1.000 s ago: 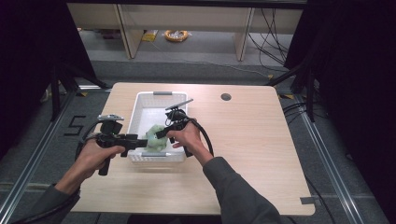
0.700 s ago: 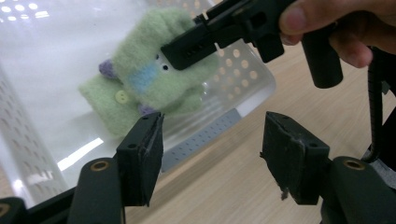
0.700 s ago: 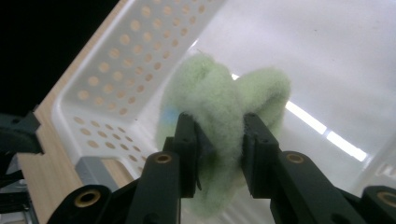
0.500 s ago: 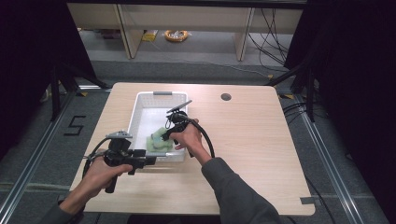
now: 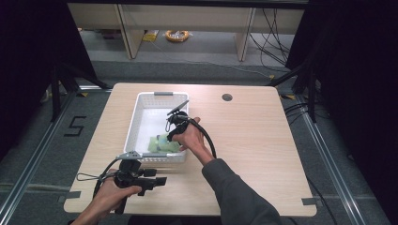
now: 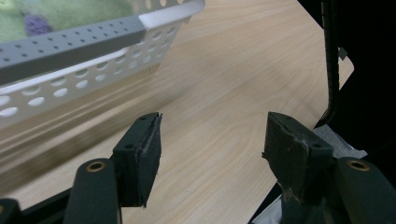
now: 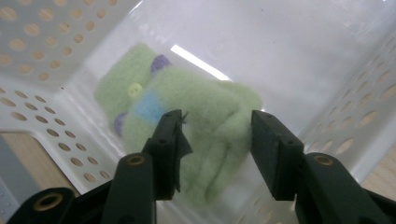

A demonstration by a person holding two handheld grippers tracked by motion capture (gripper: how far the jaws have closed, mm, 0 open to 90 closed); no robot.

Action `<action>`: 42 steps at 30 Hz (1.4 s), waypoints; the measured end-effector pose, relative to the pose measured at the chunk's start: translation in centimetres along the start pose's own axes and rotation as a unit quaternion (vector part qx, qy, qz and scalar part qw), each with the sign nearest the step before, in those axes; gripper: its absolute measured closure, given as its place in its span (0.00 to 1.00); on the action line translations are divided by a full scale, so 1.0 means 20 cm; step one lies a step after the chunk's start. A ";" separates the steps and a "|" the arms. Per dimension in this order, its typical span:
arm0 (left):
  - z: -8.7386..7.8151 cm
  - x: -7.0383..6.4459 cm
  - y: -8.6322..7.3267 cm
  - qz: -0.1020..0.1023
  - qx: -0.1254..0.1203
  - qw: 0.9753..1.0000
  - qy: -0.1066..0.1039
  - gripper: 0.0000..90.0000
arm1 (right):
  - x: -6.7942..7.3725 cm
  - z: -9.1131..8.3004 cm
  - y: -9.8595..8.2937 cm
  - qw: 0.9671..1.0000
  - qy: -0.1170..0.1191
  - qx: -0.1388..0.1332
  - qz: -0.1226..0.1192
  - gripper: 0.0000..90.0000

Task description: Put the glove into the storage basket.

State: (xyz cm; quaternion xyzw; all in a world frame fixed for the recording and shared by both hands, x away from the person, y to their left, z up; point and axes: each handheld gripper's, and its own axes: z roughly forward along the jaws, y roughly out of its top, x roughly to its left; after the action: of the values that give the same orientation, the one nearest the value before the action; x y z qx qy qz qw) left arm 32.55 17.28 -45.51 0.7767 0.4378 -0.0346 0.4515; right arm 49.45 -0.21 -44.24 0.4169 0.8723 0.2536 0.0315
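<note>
The green felt pouch (image 7: 187,121) lies folded in the near end of the white basket (image 5: 141,105), at about 6 o'clock within it, close to the near wall. It looks soft, light and floppy, likely to sag and unfold if pinched at an edge, so the thick folded middle seems the safest hold. The right gripper (image 7: 215,144) hovers just over that fold, jaws apart with nothing between them. The perforated basket walls crowd in at 3 and 9 o'clock of the pouch and could catch a jaw. The left gripper (image 6: 212,154) hangs spread and empty above the table (image 5: 263,140), at 7 o'clock of the basket.
</note>
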 end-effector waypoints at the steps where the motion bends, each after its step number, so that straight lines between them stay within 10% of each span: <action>1: 0.00 0.00 0.00 0.000 0.000 1.000 0.001 0.40 | -0.01 0.00 0.00 1.000 0.000 -0.003 -0.010 0.60; 11: 0.04 -0.03 -0.01 0.017 -0.008 1.000 0.014 0.37 | -0.02 -0.08 0.02 0.999 -0.018 -0.026 -0.009 0.52; 19: 0.10 -0.06 -0.03 0.036 -0.009 0.999 0.021 0.31 | -0.03 -0.22 -0.02 0.997 0.028 -0.073 -0.011 0.46; 42: 0.16 -0.01 -0.11 0.028 -0.003 0.998 0.057 0.18 | -0.20 -0.52 -0.45 0.989 0.061 -0.138 -0.004 0.43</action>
State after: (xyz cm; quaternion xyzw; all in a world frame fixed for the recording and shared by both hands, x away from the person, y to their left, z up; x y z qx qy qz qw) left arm 32.03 15.26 -48.84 0.7882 0.4409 0.0239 0.4286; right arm 42.81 -12.26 -40.04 0.3885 0.8310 0.3964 0.0366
